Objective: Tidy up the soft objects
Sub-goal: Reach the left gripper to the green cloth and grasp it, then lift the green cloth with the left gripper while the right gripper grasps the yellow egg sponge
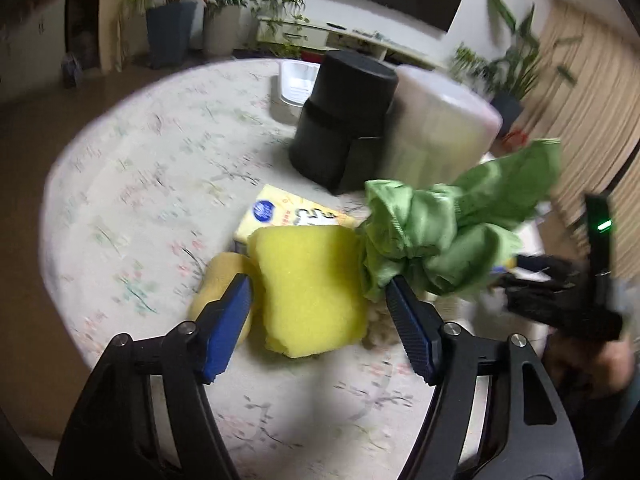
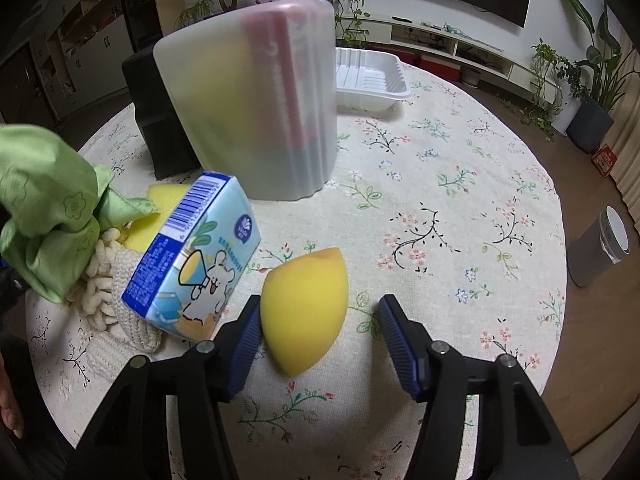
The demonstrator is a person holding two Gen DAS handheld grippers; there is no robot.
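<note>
Two tools hover low, pointing forward: left tool [image 1: 318, 290] spread wide around a yellow sponge [image 1: 314, 290]; right tool [image 2: 318, 318] wide, straddling a yellow teardrop sponge [image 2: 304, 310].

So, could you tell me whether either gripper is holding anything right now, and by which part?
Nothing is held. The left gripper stands open around the yellow sponge; the right gripper is open beside the yellow makeup sponge.

Dim indoor light, motion blur in left view, fisheye-dark corners.
</note>
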